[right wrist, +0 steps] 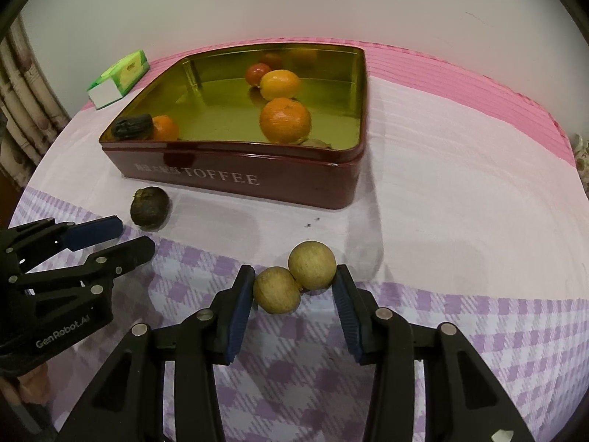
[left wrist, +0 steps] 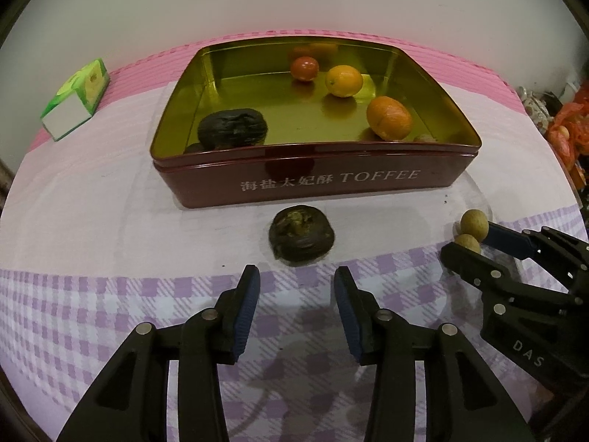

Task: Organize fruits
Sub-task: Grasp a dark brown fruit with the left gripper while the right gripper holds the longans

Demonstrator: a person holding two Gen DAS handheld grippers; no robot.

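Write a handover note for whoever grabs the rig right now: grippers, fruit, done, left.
Left gripper: open, empty, just short of the dark wrinkled fruit on the cloth in front of the tin.
Right gripper: fingers flank two tan round fruits; both pads touch them, not lifted.
Done: orange, yellow citrus, red fruit and a dark fruit are in the tin.
Left: the three fruits outside.

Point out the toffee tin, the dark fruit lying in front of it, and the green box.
toffee tin (left wrist: 316,180): left wrist view, on its red front wall by the lettering.
dark fruit (left wrist: 301,235): left wrist view, middle of its wrinkled top.
green box (left wrist: 75,97): left wrist view, on its top face.
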